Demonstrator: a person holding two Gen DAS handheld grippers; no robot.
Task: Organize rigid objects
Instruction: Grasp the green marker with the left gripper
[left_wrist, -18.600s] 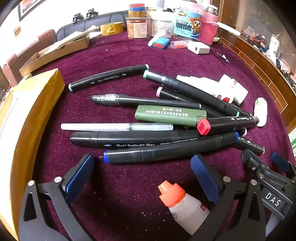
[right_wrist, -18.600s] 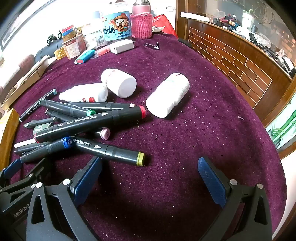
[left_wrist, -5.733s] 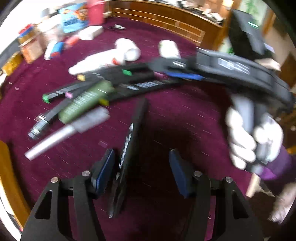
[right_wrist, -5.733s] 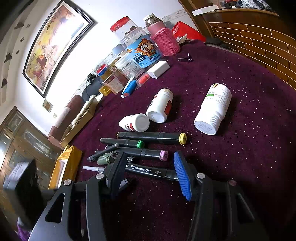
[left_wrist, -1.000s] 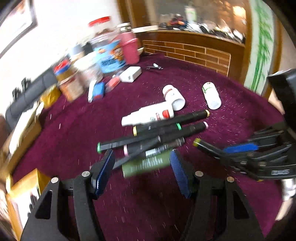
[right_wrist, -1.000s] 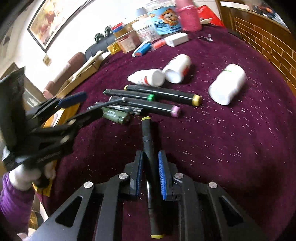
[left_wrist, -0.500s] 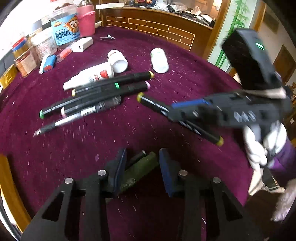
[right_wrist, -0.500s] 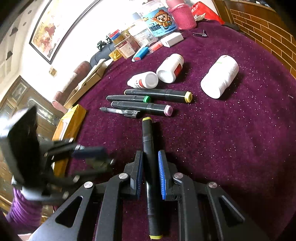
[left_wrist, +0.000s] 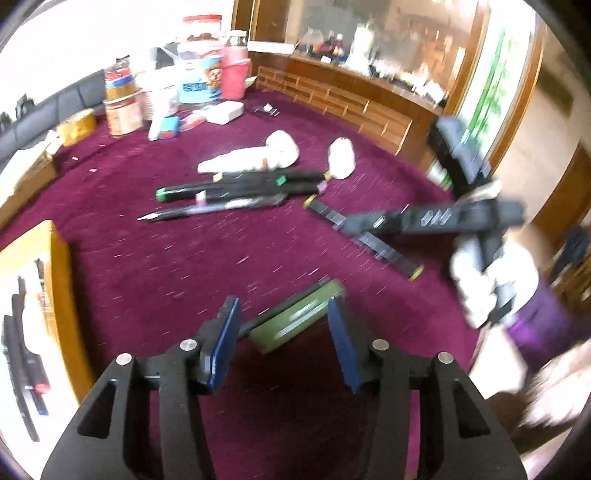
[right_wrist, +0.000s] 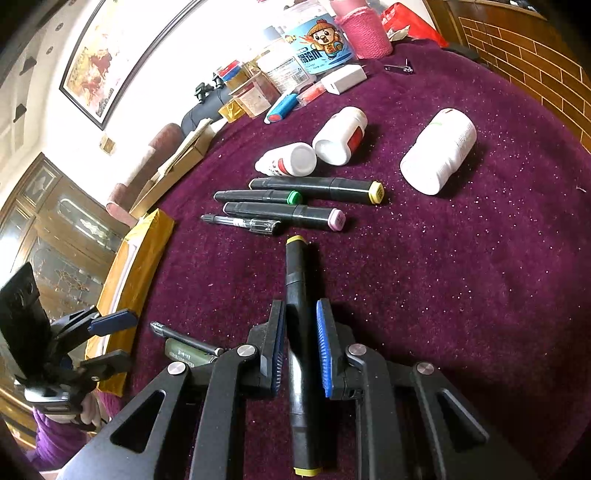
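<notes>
Your right gripper (right_wrist: 300, 354) is closed tight on a black marker (right_wrist: 298, 306); both blue pads press its barrel near the middle. The marker points away from you along the fingers, with a yellow cap at the far end and another at the near end. The gripper tilts down toward the purple cloth (right_wrist: 461, 295), and your gloved right hand (left_wrist: 480, 280) grips its handle from below.

Your left gripper (left_wrist: 284, 339) has its jaws opening. A green pen (left_wrist: 295, 321) lies between the pads, slanted, its far end toward the right; the pads do not press it. In the right view it rests on the cloth beside a thin dark pen (right_wrist: 184, 338). This gripper also tilts down, and a purple sleeve (right_wrist: 55, 435) shows behind it.

Farther away, in the middle of the cloth, three black markers (right_wrist: 317, 188) lie side by side with yellow, green and pink caps, and a clear pen (right_wrist: 243, 222) lies just near of them. Behind them lie three white bottles (right_wrist: 439, 151), two touching on the left, one apart on the right. At the left stands a yellow box (left_wrist: 55, 295) with markers inside.
</notes>
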